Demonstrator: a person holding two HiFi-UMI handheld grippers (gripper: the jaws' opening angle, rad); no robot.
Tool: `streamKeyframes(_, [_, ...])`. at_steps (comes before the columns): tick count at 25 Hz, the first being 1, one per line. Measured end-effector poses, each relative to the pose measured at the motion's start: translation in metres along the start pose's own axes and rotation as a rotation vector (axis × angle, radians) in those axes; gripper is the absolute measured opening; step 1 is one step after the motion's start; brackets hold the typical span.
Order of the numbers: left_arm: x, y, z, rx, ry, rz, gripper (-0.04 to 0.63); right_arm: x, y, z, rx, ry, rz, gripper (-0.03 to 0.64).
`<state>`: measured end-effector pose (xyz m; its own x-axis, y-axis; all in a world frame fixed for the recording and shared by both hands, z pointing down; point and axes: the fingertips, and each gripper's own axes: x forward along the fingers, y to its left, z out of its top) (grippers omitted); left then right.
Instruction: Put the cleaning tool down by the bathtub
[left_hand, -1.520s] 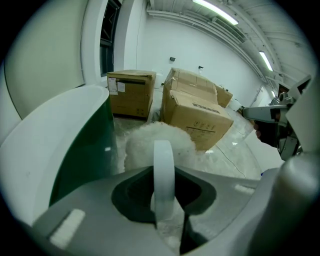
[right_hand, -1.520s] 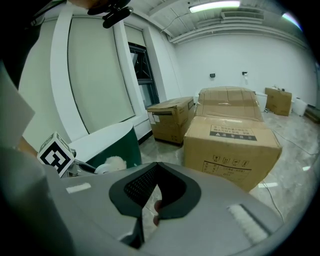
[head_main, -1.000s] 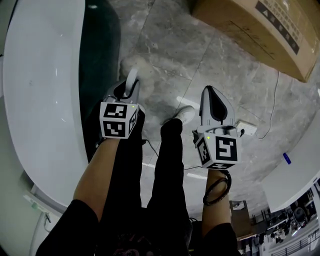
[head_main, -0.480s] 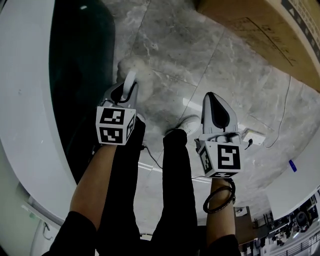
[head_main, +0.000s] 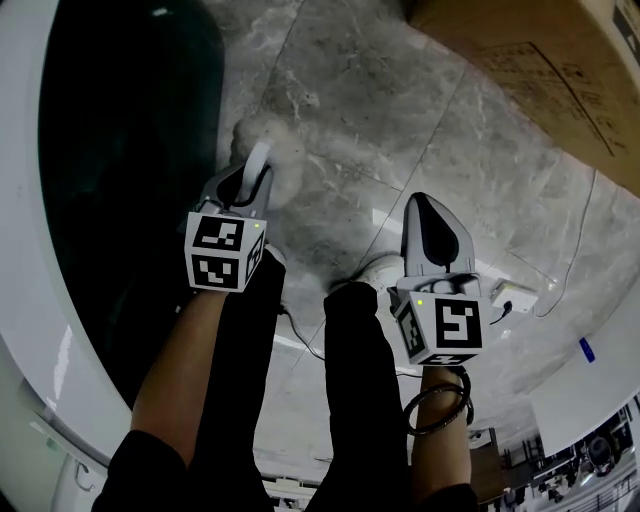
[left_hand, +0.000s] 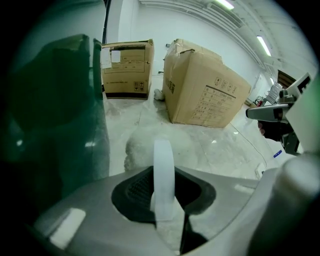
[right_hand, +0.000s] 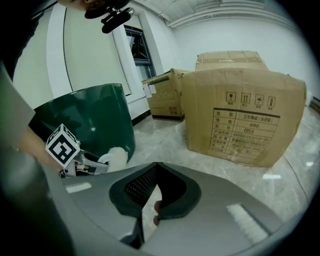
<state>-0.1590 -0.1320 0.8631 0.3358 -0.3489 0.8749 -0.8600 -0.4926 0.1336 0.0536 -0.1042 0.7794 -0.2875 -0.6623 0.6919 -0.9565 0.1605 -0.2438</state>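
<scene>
The cleaning tool has a white handle (head_main: 261, 165) and a fluffy off-white head (head_main: 278, 150) that rests on the grey marble floor. My left gripper (head_main: 250, 186) is shut on that handle (left_hand: 162, 170), just right of the dark green bathtub (head_main: 120, 150). In the left gripper view the fluffy head (left_hand: 145, 145) lies past the jaws, beside the green tub wall (left_hand: 55, 110). My right gripper (head_main: 424, 206) hangs over the floor to the right, shut with nothing in it (right_hand: 150, 212). It sees the tub (right_hand: 90, 115) and the fluffy head (right_hand: 116, 156) off to its left.
Large cardboard boxes (head_main: 540, 60) (left_hand: 205, 90) (right_hand: 240, 115) stand ahead on the floor. A white power strip (head_main: 515, 295) with its cable lies to the right. The person's legs and white shoe (head_main: 375, 265) are between the grippers. A white ledge (head_main: 600, 370) is at the lower right.
The head view has swung toward the bathtub, so its green side fills more of the left. The left gripper keeps its hold on the tool and the right stays shut beside it.
</scene>
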Motion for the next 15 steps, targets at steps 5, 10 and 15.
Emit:
streamKeyframes(5, [0.023, 0.016, -0.016, -0.031, -0.011, 0.006, 0.089, 0.025, 0.007, -0.026, -0.012, 0.023, 0.027, 0.023])
streamKeyframes(10, [0.046, 0.027, -0.029, -0.015, -0.009, 0.003, 0.089, 0.046, 0.007, -0.053, -0.015, 0.044, 0.039, 0.023])
streamKeyframes(15, [0.070, 0.033, -0.041, 0.000, -0.006, -0.004, 0.089, 0.066, 0.001, -0.081, -0.011, 0.064, 0.043, 0.023])
